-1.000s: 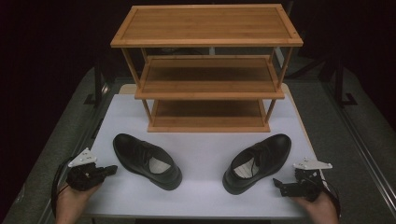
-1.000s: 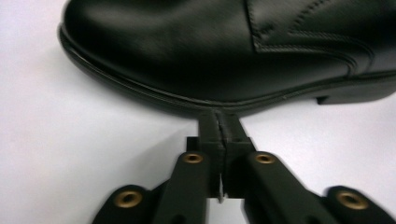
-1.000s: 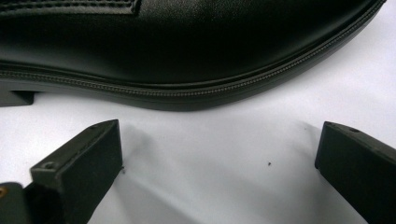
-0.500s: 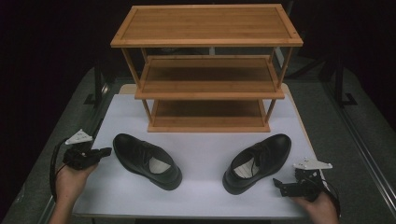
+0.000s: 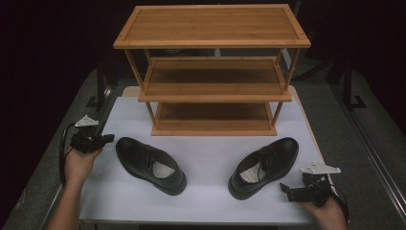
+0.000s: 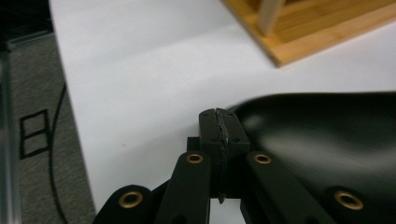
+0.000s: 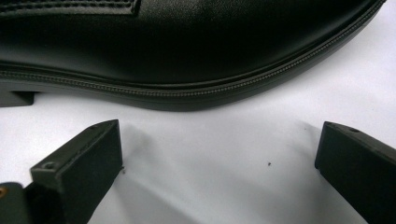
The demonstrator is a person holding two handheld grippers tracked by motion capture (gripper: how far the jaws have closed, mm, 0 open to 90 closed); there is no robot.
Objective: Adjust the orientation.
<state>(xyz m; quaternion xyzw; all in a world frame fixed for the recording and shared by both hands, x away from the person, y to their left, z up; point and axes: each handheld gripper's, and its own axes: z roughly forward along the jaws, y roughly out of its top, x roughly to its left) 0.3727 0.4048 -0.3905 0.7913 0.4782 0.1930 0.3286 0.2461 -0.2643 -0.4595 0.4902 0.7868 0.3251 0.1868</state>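
Dark surroundings frame a white, matte worktop (image 5: 206, 148) with a smooth, slightly rounded far edge, set over grey carpet-like flooring (image 5: 57, 143). At the back of the worktop stands a three-tier shelf rack (image 5: 213, 72) of warm, honey-coloured wood with a fine straight grain; each tier is a flat rectangular tray with a raised lip, carried on slim square posts.

Two black leather dress shoes lie on the worktop in front of the rack, well apart. The left shoe (image 5: 151, 164) has its rounded toe toward the far left and its heel toward the near middle; its pale insole shows through the opening. The right shoe (image 5: 264, 166) mirrors it, toe toward the far right, with a light lining inside. Both have a soft sheen on smooth uppers. In the right gripper view, the right shoe's side (image 7: 187, 46) shows a stitched welt running as a fine ribbed line above a thin dark sole.

The left gripper (image 5: 109, 138), black and angular with a grey three-cornered plate on top, is held at the worktop's left edge, just beside the left shoe's toe. In the left gripper view its jaws are pressed together with nothing between them, and the glossy curve of the toe (image 6: 327, 135) sits right beside their tips.

The right gripper (image 5: 283, 188) rests near the right shoe's heel. Its jaws stand wide apart, blocky matte pads over bare worktop, empty.
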